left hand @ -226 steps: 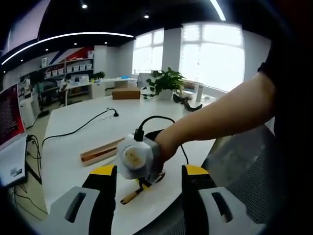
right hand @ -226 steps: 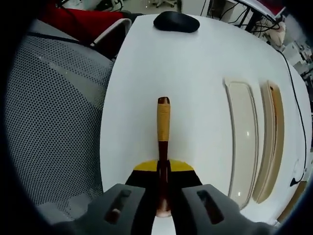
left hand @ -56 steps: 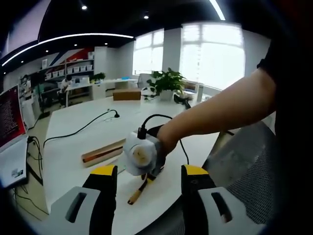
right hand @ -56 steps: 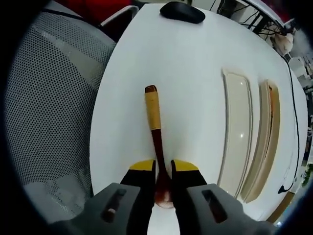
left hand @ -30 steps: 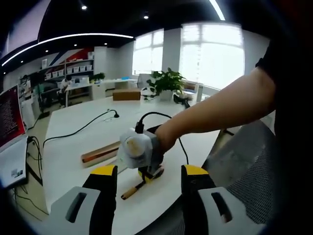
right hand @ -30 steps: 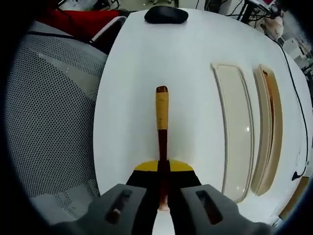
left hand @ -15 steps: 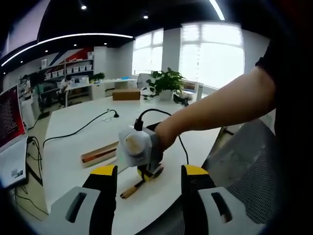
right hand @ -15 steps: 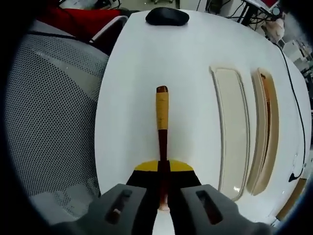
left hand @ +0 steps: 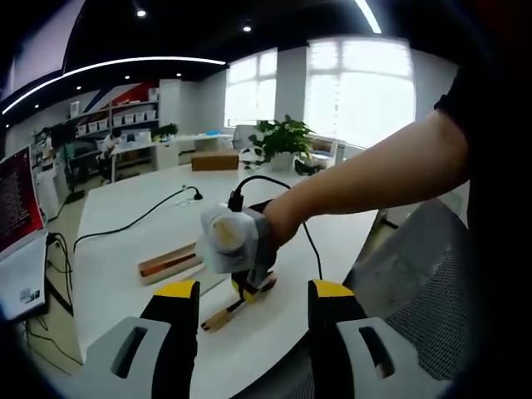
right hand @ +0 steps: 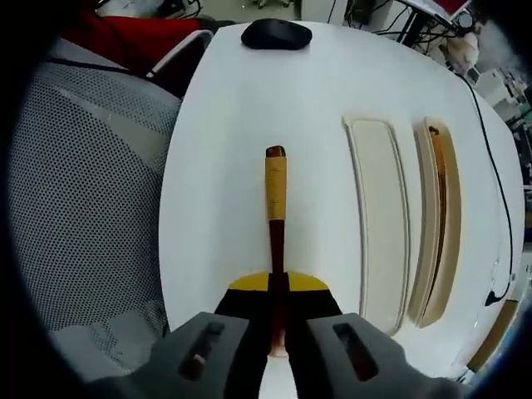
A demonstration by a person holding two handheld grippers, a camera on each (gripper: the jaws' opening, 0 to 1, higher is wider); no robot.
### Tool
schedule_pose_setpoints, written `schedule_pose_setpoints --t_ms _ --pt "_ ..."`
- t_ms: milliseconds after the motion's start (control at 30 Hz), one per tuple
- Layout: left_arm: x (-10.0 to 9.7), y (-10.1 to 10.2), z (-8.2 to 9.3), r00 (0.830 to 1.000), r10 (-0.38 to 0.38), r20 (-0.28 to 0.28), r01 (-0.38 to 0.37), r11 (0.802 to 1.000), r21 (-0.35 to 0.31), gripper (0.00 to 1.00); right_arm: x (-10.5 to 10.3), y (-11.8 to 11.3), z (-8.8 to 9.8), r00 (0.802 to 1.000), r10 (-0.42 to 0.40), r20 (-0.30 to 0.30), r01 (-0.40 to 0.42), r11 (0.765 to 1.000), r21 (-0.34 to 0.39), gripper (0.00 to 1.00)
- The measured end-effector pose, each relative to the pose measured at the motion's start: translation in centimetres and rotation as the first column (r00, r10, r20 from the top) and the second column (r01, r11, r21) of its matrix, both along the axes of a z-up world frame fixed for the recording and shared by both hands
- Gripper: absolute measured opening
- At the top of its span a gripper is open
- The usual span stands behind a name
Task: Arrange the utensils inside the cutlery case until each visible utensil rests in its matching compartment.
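My right gripper (right hand: 278,287) is shut on a wooden utensil (right hand: 275,195) with a dark shaft and a yellow-wrapped handle that points away from me, held just above the white table (right hand: 249,100). To its right lie the two long cream halves of the cutlery case: the nearer half (right hand: 378,224) looks bare, and the farther half (right hand: 438,220) holds a dark slender utensil (right hand: 440,179). In the left gripper view, a person's hand carries the right gripper (left hand: 248,287) with the utensil (left hand: 218,314) beside the case (left hand: 170,262). My left gripper (left hand: 253,328) hangs open, holding nothing.
A black mouse (right hand: 276,33) lies at the table's far end. A grey mesh chair (right hand: 83,208) stands off the table's left edge. A black cable (left hand: 137,218) runs across the table, with a potted plant (left hand: 283,137) and a cardboard box (left hand: 214,160) beyond.
About two seconds ago the right jaws stood parted around the utensil; they have since shut on it. The right gripper has carried it sideways, nearer the case. The left gripper has stayed put.
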State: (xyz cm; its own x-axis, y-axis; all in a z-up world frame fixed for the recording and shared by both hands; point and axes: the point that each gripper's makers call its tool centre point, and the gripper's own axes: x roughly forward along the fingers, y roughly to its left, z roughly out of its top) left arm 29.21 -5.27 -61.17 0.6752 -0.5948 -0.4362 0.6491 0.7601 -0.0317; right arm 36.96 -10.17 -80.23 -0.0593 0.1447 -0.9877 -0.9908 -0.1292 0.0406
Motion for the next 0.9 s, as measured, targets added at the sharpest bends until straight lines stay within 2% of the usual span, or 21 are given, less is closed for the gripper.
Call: schedule_pose_setpoints --t_ms 900 --pt "0.0 0.0 0.0 1.0 0.004 -0.002 -0.004 1.0 -0.008 0.54 2.5 0.1 1.8 0.999 -0.012 0.05 0.012 1.0 0.011 0.01"
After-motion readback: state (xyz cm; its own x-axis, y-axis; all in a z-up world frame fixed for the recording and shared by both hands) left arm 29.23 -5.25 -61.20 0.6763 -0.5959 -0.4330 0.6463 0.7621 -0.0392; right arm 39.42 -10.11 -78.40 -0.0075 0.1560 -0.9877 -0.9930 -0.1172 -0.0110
